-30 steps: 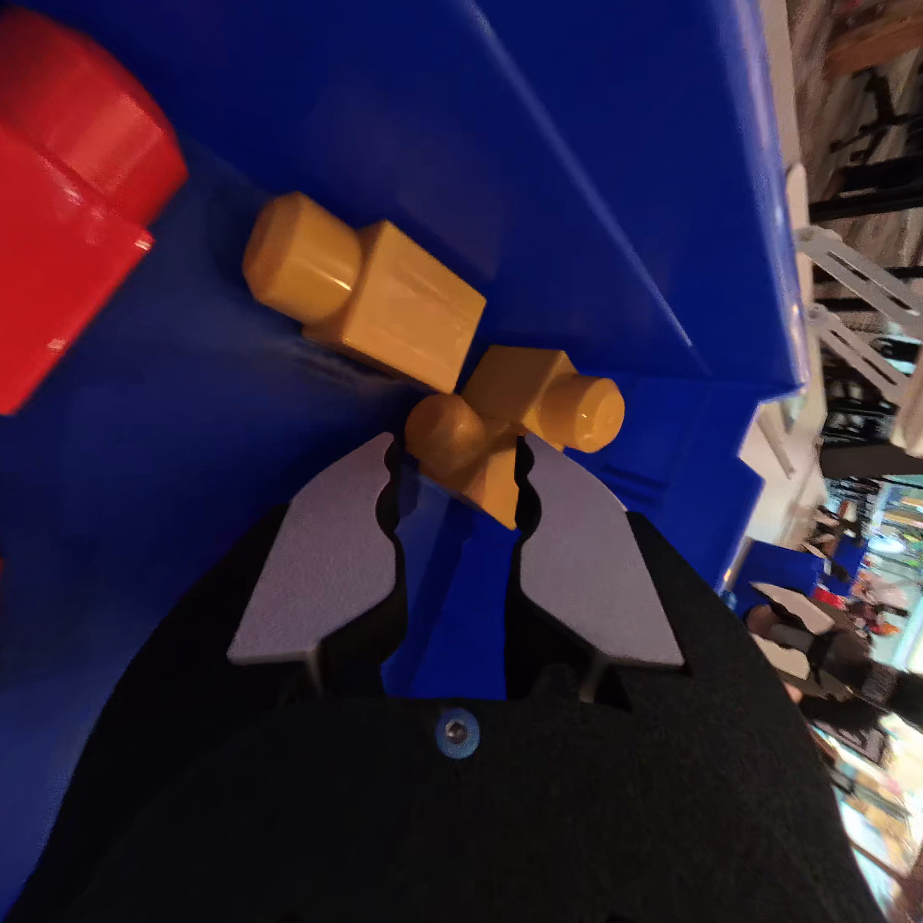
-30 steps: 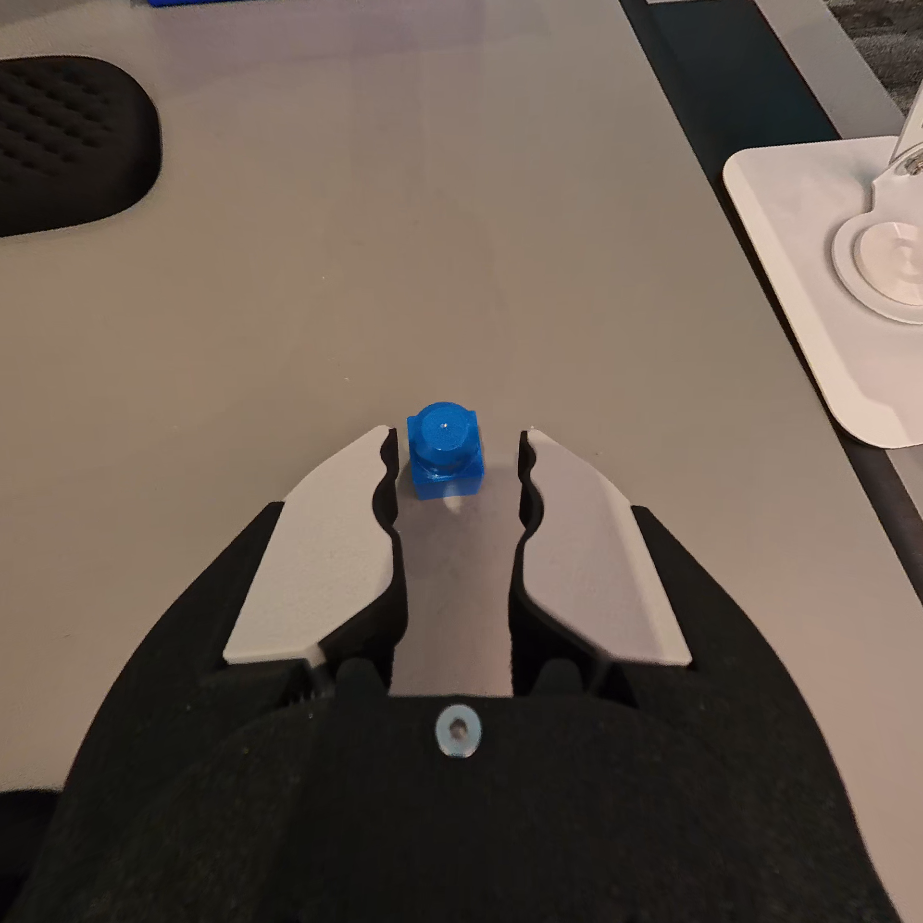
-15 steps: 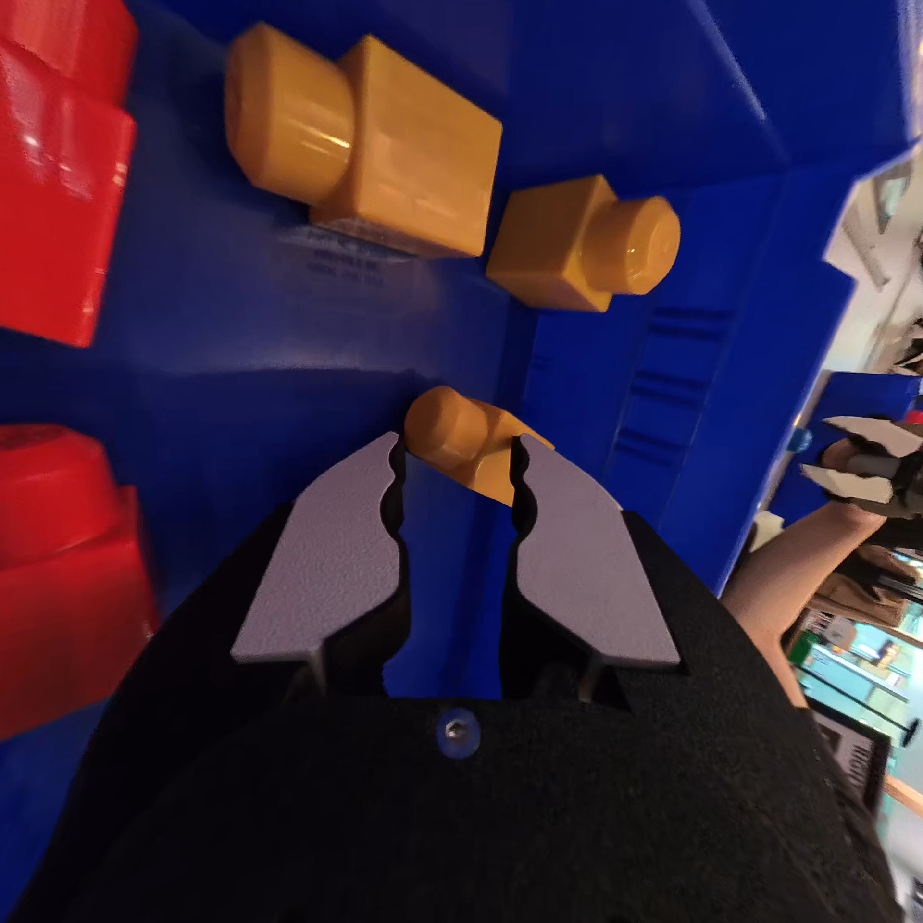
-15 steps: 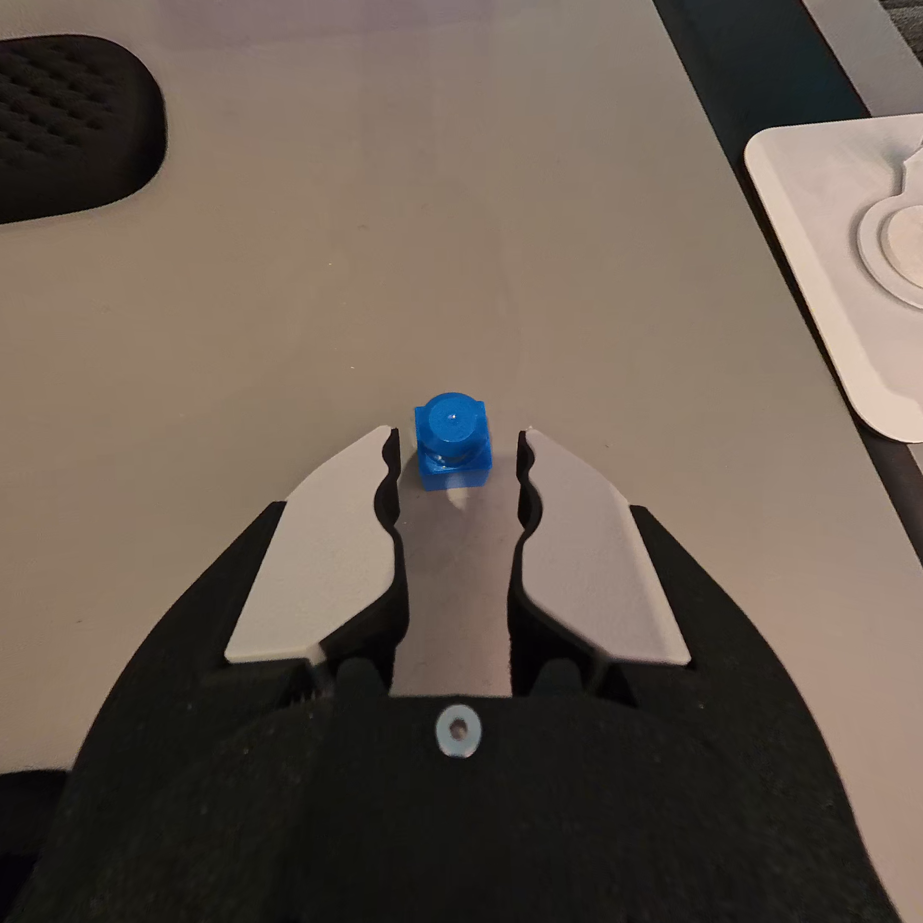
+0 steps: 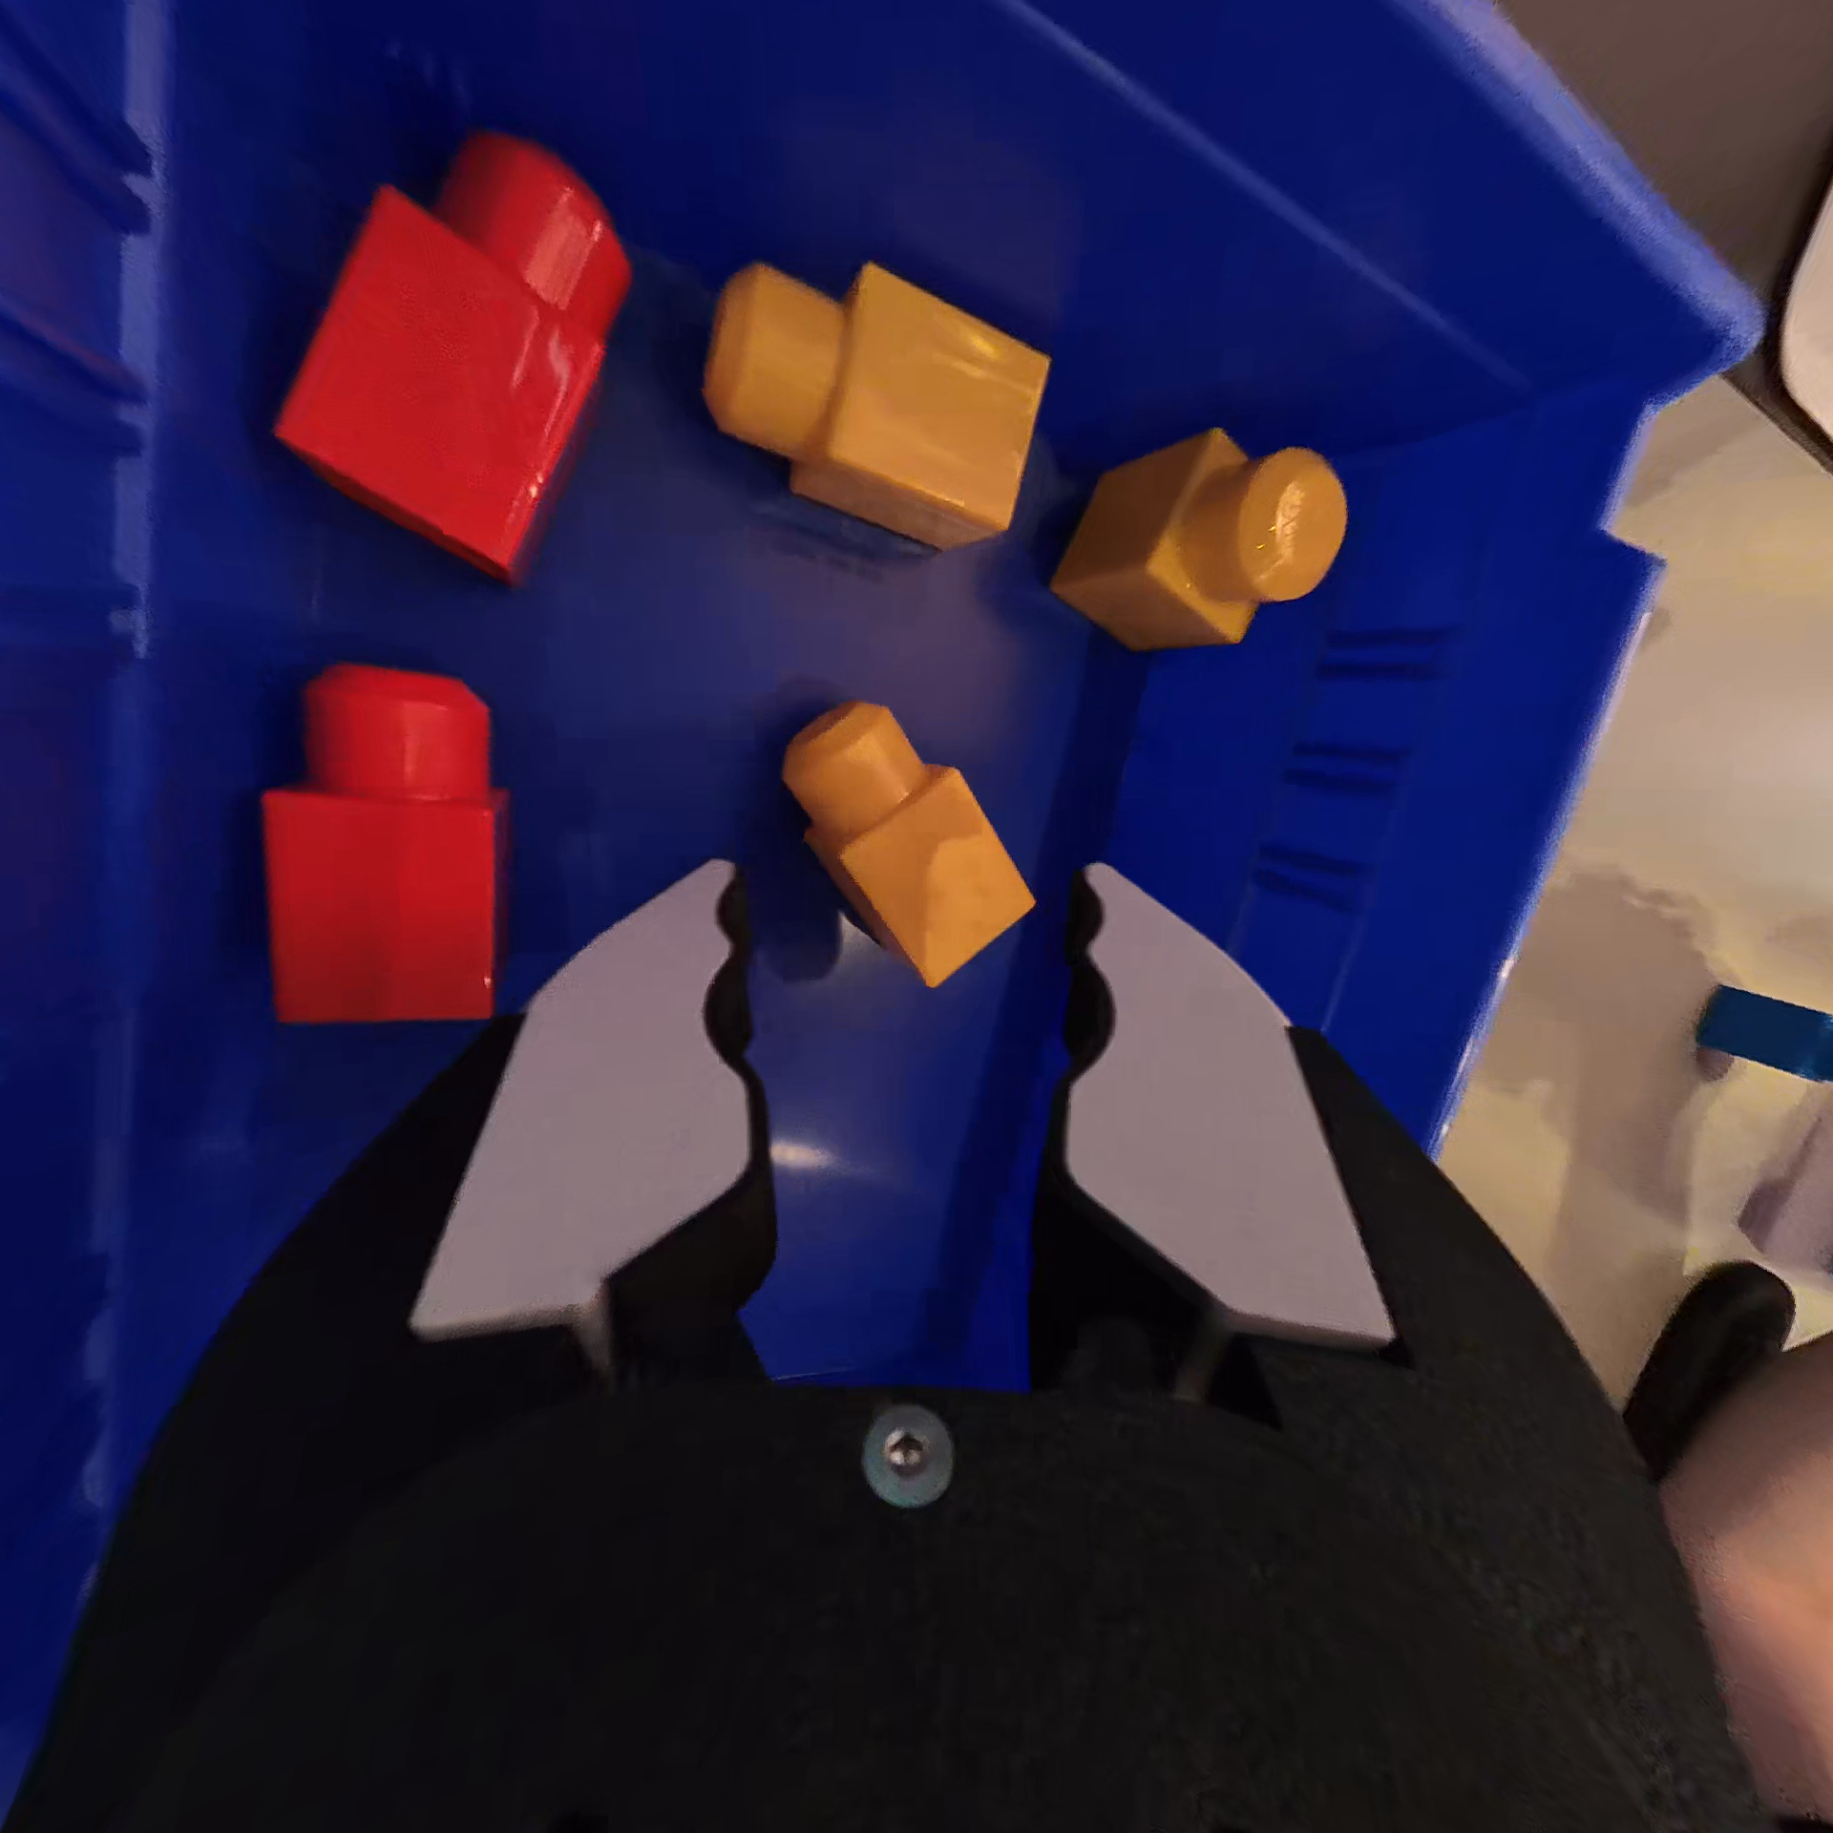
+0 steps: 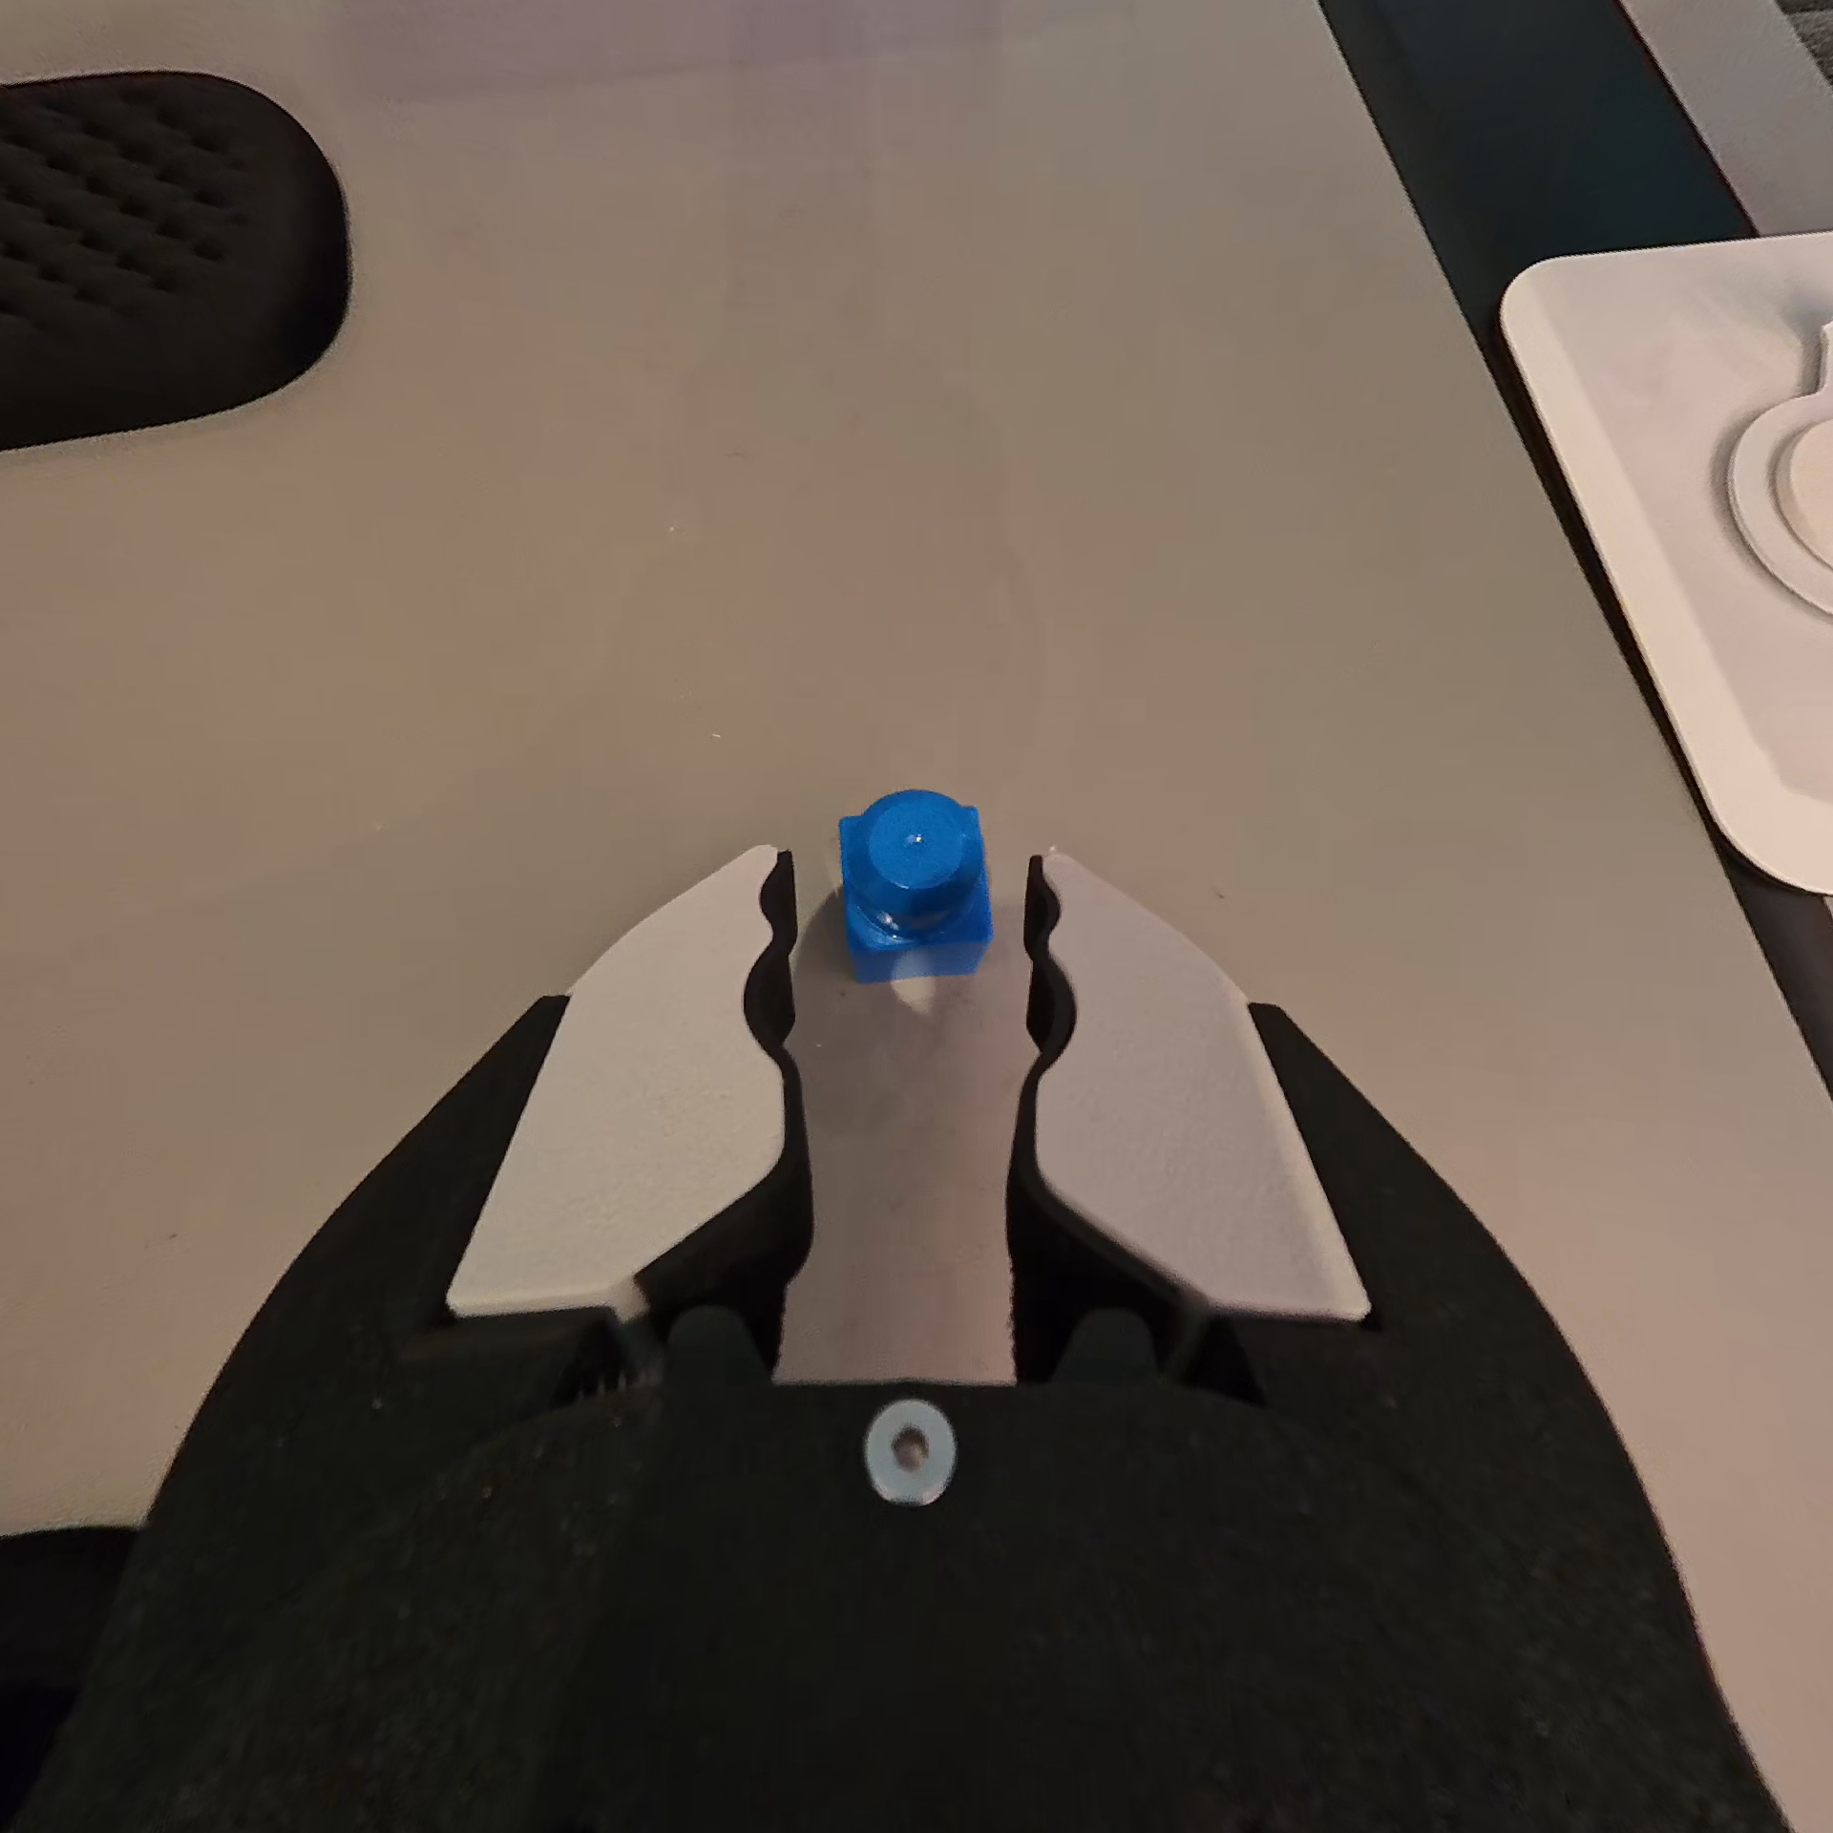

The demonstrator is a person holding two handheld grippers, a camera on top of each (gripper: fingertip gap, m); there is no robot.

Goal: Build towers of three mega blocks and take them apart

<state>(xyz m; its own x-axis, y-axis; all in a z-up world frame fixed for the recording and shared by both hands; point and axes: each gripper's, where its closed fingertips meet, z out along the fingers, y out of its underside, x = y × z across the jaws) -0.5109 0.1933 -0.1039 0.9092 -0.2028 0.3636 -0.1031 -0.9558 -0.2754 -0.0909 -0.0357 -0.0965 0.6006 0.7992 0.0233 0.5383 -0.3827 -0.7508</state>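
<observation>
The left gripper is above the inside of a blue plastic bin, and its two grey fingers stand apart with nothing between them. Just beyond the fingertips a small yellow-orange plastic block with one round stud is seen tilted, with its stud pointing to the far left; I cannot tell if it rests on the bin floor or is in the air. Two more yellow-orange one-stud blocks lie on their sides farther in: a bigger-looking one in the middle with its stud to the left, and another one to the right near the bin wall, with its stud to the right. On the left side of the bin are two red plastic one-stud blocks, one far and one near, well apart from each other. In the right wrist view, the right gripper is over a plain grey table, also with its fingers apart. A small blue plastic one-stud block stands upright on the table between the two fingertips, and neither finger touches it. A black dimpled pad lies at the far left of the table, and a white plastic base is at the far right.
</observation>
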